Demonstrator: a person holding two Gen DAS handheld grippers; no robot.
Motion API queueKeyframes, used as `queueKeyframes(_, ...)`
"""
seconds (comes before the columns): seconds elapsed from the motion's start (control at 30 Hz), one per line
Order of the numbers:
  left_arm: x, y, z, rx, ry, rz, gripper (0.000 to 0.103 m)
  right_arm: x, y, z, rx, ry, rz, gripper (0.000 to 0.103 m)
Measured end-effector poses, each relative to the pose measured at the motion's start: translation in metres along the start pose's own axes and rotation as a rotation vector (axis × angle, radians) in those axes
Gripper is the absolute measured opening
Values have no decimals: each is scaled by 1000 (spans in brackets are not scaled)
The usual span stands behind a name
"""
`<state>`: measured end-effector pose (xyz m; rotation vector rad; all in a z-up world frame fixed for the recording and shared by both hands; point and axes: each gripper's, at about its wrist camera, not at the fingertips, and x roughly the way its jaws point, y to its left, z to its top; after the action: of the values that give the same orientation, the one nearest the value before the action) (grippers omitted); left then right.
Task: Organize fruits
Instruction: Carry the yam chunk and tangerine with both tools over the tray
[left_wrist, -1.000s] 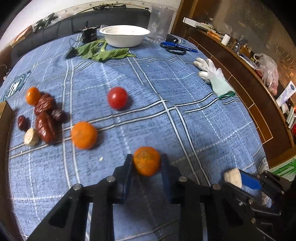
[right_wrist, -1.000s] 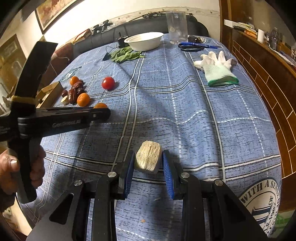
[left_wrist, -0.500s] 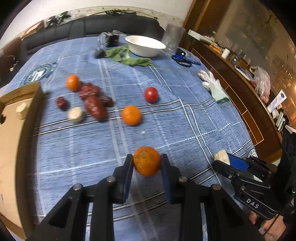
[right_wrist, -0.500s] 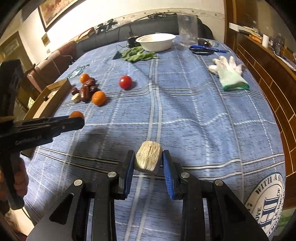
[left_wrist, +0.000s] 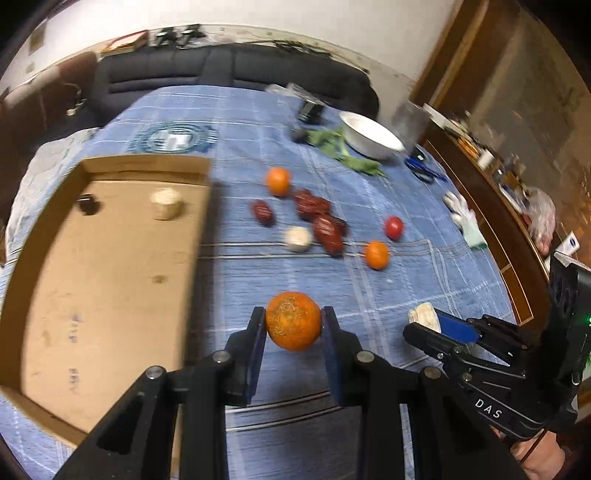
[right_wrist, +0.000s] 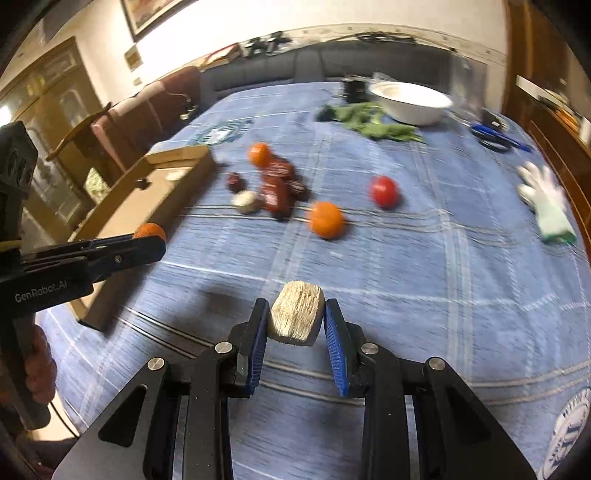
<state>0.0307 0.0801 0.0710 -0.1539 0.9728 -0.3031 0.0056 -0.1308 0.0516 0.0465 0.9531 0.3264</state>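
The left gripper (left_wrist: 293, 321) is clenched on a mandarin (left_wrist: 293, 320) held above the table (left_wrist: 406, 280), just right of the cardboard box (left_wrist: 99, 280). The right gripper (right_wrist: 295, 319) is clamped on a pale fibrous chunk (right_wrist: 295, 317). The mandarin looks light, round and soft-skinned, so it is best pinched across its middle, gently, or it may roll out or bruise.

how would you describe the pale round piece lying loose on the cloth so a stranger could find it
Start at the cardboard box on the blue cloth's left side, then move right to the cluster of dark red dates. The pale round piece sits at that cluster's near-left edge; it is the only whitish item among red and orange fruit there.
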Motion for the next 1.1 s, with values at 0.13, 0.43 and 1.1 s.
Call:
queueKeyframes(0.13, -13, 35, 1, -42, -18, 25, 32, 13, 38, 17, -55, -1, 38, 29)
queueKeyframes(0.43, -24, 114, 11, -132, -29, 82, 32, 43, 122, 53, -155, -4, 121, 29)
queueKeyframes(1.1, 29, 197, 53, -152, 31, 172, 32, 143, 185, 111, -138, 75, 116, 29)
